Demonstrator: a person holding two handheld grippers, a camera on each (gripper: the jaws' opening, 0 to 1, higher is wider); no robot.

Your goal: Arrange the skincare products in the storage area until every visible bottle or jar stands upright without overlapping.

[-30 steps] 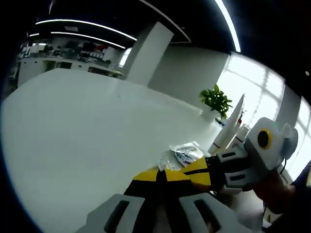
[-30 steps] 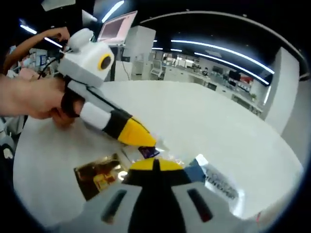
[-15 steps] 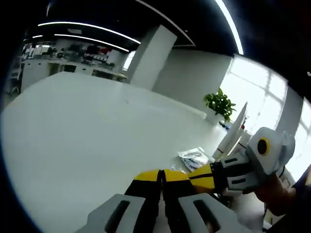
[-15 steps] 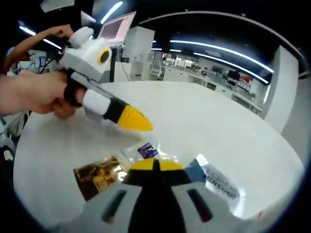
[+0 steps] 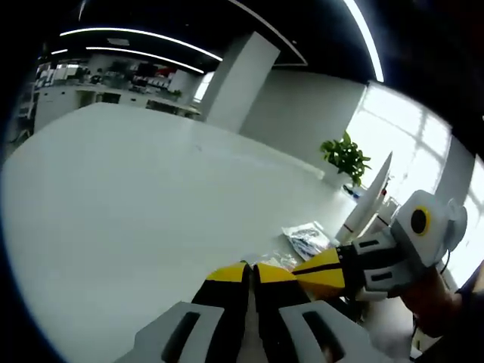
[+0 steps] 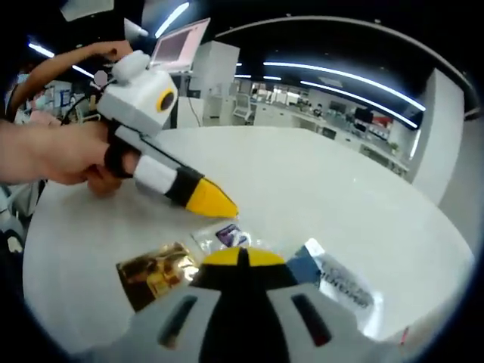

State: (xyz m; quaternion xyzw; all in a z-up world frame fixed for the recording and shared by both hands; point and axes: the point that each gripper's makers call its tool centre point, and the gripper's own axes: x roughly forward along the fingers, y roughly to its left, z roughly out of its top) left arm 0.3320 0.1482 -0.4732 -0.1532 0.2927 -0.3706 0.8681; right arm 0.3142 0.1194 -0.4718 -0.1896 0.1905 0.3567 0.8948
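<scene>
Flat skincare sachets lie on the white table [image 6: 318,181]: a gold sachet [image 6: 155,275], a small clear sachet with a purple patch [image 6: 224,236] and a blue and white sachet [image 6: 336,281]. My right gripper [image 6: 240,259] is shut just before them, with nothing seen between its yellow tips. My left gripper [image 6: 215,203], held by a hand [image 6: 53,151], comes in from the left, shut, its tip hovering just above the clear sachet. In the left gripper view my left gripper [image 5: 249,271] is shut, the right gripper [image 5: 327,274] is beside it, and a crinkled printed sachet [image 5: 308,238] lies beyond.
The table [image 5: 128,189] stretches far and bare to the left in the left gripper view. A potted plant [image 5: 346,157] and a tilted white panel [image 5: 369,198] stand at its far right edge. A monitor [image 6: 178,47] rises behind the hand.
The left gripper's tip lifted off the clear sachet half a second ago and has since dipped slightly back toward it. The sachets have stayed where they lay. Both grippers stayed shut.
</scene>
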